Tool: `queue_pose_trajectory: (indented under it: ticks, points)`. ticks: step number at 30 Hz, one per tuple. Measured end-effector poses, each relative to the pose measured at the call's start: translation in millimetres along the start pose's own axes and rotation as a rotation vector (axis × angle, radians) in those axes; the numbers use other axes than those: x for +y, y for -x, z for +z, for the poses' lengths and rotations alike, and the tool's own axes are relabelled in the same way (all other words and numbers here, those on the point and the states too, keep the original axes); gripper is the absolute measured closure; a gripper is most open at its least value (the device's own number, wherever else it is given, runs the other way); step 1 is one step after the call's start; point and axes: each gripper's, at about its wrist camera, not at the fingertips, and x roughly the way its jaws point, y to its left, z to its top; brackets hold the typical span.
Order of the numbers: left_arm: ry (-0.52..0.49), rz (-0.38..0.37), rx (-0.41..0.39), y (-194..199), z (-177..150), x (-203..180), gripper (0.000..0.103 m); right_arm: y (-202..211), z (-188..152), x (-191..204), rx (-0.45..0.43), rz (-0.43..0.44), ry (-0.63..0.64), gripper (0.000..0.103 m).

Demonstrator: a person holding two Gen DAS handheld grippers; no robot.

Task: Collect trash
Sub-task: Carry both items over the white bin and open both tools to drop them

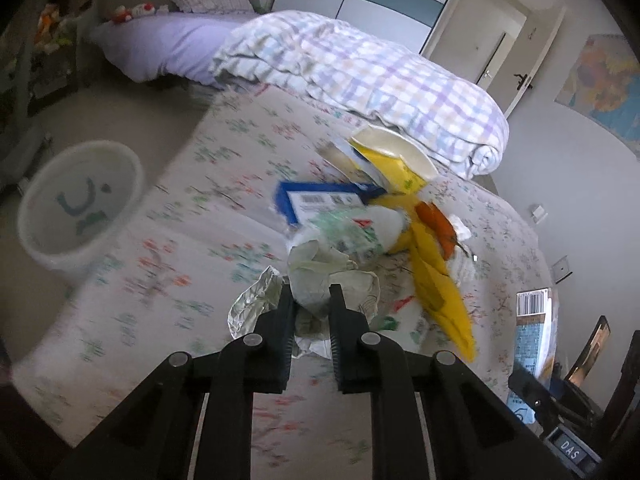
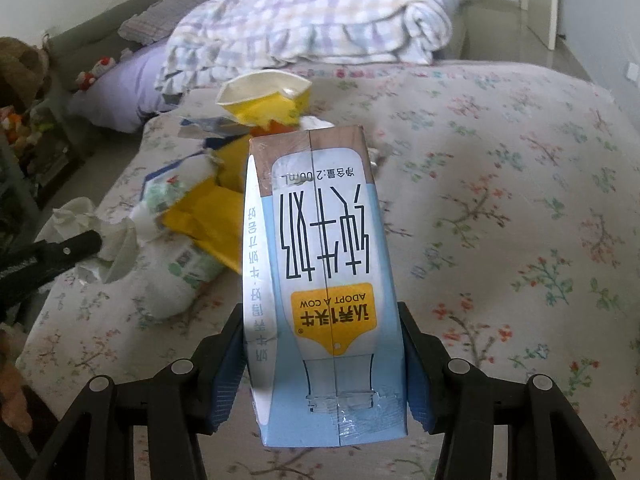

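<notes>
milk carton clamped in right claw, crumpled tissue pinched between left claw fingers

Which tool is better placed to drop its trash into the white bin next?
Probably left. The white bin shows only in its view, and the left tool pinches crumpled paper. The right tool holds the milk carton.

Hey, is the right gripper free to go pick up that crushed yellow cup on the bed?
Probably not yet: the right gripper is shut on the milk carton, which fills its jaws. The yellow cup lies beyond it.
</notes>
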Motion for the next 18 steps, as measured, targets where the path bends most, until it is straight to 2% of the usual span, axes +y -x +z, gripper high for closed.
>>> queue_pose_trajectory:
  ticks: [5,10,18]
  points:
    - [-0.029,0.057,-0.024,25.8,26.8,31.3,0.087,-9.0,8.5,24.1,0.017,0.038,0.016,0.044]
    - [-0.043,0.138,-0.005,41.7,60.8,80.7,0.087,-18.1,20.8,60.6,0.020,0.089,0.047,0.044]
    - [-0.011,0.231,0.034,37.2,103.3,172.3,0.087,-47.2,38.7,121.8,0.064,0.177,0.094,0.044]
